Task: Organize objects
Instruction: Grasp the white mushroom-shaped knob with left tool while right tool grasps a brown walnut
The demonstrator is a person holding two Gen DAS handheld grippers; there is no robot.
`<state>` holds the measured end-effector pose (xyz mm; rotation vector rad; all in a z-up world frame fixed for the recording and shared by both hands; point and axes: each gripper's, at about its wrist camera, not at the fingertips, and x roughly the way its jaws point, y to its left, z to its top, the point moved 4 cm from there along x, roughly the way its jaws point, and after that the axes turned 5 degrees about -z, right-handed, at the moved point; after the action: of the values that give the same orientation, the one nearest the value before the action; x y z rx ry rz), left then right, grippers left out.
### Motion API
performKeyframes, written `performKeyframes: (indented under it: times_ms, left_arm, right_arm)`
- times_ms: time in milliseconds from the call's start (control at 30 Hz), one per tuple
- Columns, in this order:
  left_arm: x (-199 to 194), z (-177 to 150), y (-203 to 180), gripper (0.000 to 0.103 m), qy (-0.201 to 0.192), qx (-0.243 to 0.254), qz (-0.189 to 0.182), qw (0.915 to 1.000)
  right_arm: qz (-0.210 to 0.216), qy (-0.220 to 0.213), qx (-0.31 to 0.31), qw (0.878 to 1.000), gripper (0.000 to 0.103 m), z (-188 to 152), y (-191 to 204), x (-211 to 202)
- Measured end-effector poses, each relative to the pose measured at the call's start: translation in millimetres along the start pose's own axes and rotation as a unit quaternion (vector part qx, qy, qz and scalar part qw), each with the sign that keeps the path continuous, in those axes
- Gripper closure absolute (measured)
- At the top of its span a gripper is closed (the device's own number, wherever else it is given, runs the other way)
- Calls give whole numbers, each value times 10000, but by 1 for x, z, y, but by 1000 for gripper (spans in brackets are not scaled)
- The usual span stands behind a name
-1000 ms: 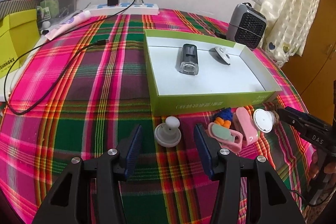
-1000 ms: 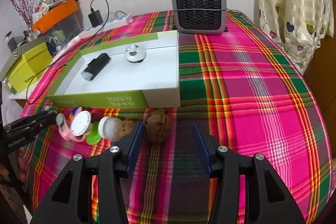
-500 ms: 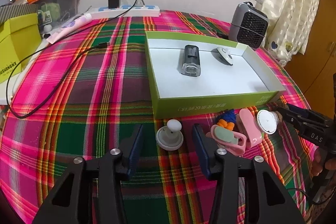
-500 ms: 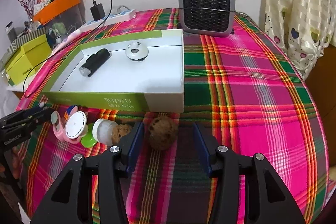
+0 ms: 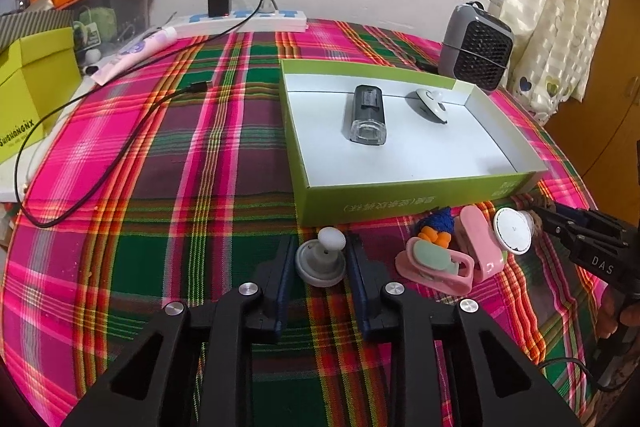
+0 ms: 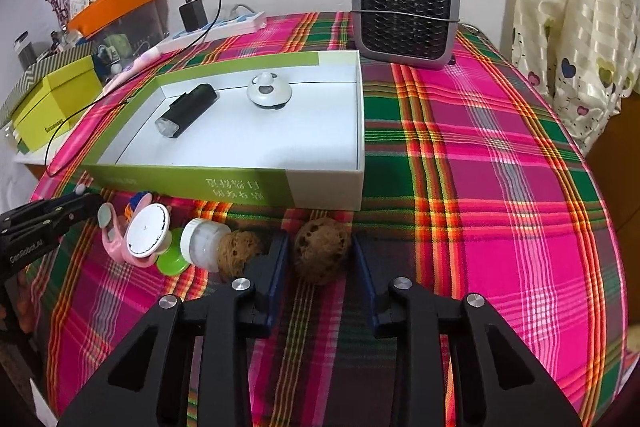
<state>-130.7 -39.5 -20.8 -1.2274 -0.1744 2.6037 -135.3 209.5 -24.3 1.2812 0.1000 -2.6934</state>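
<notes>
A plaid cloth [image 5: 168, 163] of woven pink, green and maroon covers the table; on it sits a shallow green cardboard box [image 5: 404, 195] with a smooth white inside, holding two things: a black oblong device with a clear end [image 5: 366, 114] and a white domed gadget [image 5: 431, 104].

The left gripper [image 5: 321, 263] has its blue-padded jaws closing around a grey disc with a round white knob [image 5: 322, 255], which rests on the cloth just in front of the box; a second ago those jaws stood well apart on either side of it, and now the pads look to be touching its rim, though the contact is hard to confirm. The right gripper [image 6: 318, 257] is closing too, around a brown, pitted, roughly spherical ball [image 6: 321, 249] in front of the box's white corner; the left pad lies against it, the right pad shows a sliver of gap; earlier both jaws were far wider.

Beside it lie a second brown ball [image 6: 238, 251] touching a white-capped jar [image 6: 202, 245], one white round disc [image 6: 147, 230], two pink clips [image 5: 434, 263], and a blue-and-orange toy [image 5: 436, 227]; a grey mesh-fronted heater [image 6: 405, 10] stands behind.
</notes>
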Motion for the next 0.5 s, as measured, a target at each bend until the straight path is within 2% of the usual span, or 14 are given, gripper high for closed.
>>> performKeyframes:
  times_ms: [500]
  left_arm:
    - [-3,0,-2,79,-26,34,5,10000]
  right_arm:
    - [60,-6,-51,10000,70,-1,3,-2]
